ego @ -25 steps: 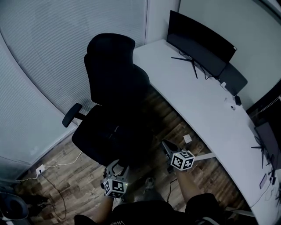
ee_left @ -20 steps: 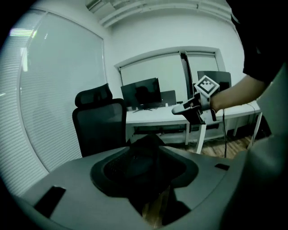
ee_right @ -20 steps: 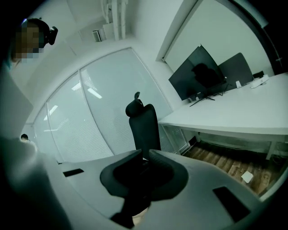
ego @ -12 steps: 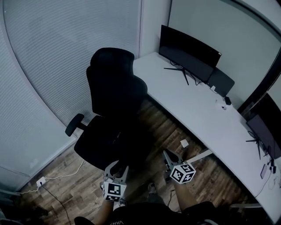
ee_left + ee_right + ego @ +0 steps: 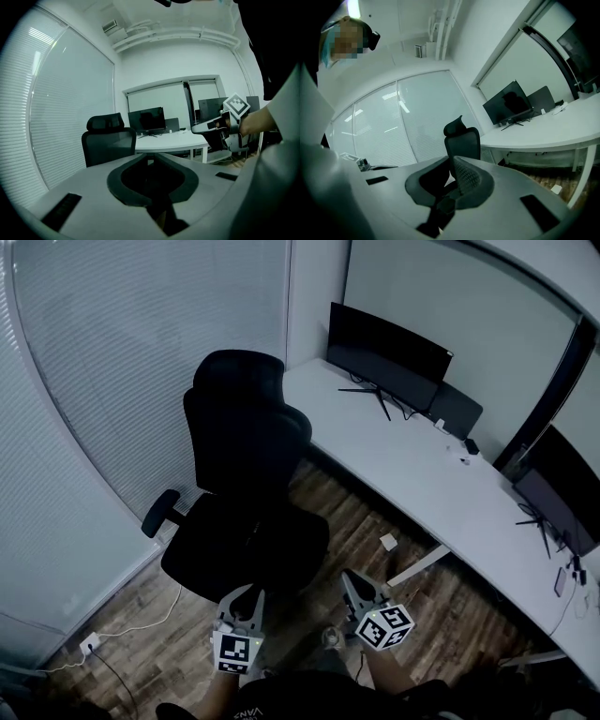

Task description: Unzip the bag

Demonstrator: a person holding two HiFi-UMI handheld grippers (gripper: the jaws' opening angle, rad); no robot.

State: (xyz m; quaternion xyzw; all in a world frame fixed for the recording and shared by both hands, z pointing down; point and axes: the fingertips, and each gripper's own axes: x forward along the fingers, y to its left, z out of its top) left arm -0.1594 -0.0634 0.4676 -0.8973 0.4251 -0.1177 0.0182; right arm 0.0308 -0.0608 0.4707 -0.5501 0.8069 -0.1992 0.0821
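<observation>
Oddly, no bag is showing in any view, so where it is lying cannot be told. It may be sitting on the chair (image 5: 246,493), whose black seat is swallowing all detail, but that is only a guess. The left tongs (image 5: 247,591) are hovering just in front of the chair's seat edge, and their jaws have just been closing. They are now standing clenched almost tip to tip, with nothing between them. The right tongs (image 5: 351,576) are hanging to the right of the chair's seat, likewise pinched together and gripping nothing. Beyond the chair the white surface (image 5: 412,465) is curving away to the right, carrying a monitor (image 5: 384,352) just behind and to the right of the chair's back. Left of the chair, a socket (image 5: 89,645) is lying on the wooden floor (image 5: 356,512).

Judging from this, the step in hand is finding and reaching the bag; the zip is not yet being touched. Doing it well is going to mean locating the bag first, then letting both tongs spread before they come in. One pair should be pinning the fabric close to the zip's closed end. The other should be nipping the pull tab squarely and drawing it along the teeth, not away from them, so the slack bag is not bunching or lifting.
</observation>
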